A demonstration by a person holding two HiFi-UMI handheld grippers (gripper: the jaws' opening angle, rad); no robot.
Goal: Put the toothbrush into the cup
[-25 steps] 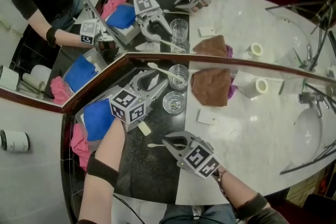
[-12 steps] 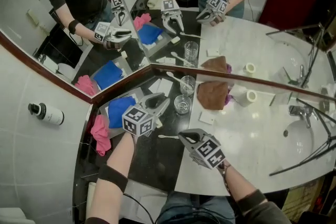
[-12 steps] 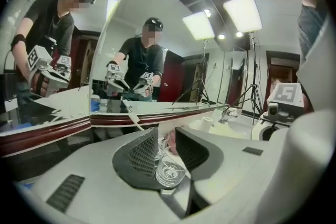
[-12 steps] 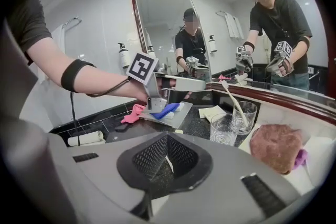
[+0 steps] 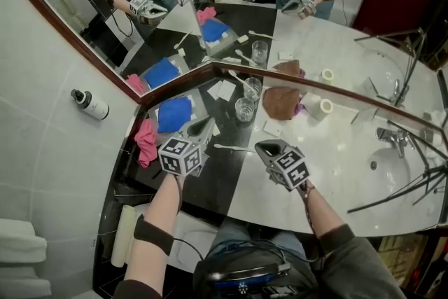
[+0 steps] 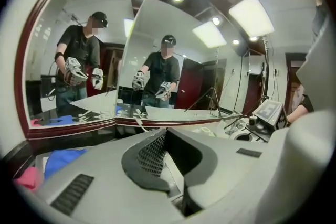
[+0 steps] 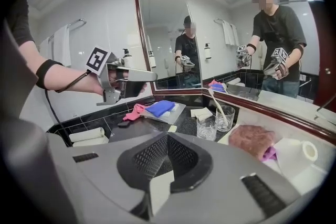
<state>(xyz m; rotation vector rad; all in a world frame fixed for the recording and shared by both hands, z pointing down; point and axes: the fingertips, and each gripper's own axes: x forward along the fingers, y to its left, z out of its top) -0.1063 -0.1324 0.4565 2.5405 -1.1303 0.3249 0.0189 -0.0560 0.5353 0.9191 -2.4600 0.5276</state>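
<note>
A white toothbrush [image 5: 243, 80] stands slanted in a clear glass cup [image 5: 252, 89] by the mirror; the right gripper view shows the same toothbrush [image 7: 217, 106] and cup [image 7: 225, 118]. A second glass [image 5: 243, 110] in front of it holds nothing. Another white toothbrush [image 5: 234, 148] lies flat on the black counter between my grippers. My left gripper [image 5: 207, 127] hangs well short of the cups; its jaws have just been closing and now stand shut [image 6: 167, 150] with nothing between them. My right gripper [image 5: 263, 148] is also shut and holds nothing [image 7: 168, 159].
A grey tray with a blue cloth [image 5: 174, 113] and a pink cloth [image 5: 145, 139] lie left of the glasses. A brown towel [image 5: 281, 102], a paper roll [image 5: 324, 106] and a white card [image 5: 271, 127] sit on the marble. The sink [image 5: 400, 166] is far right.
Both grippers have risen and drawn back from the glasses. The left jaws, open beside the toothbrush in the cup before, are shut now. The head view has pulled back.
</note>
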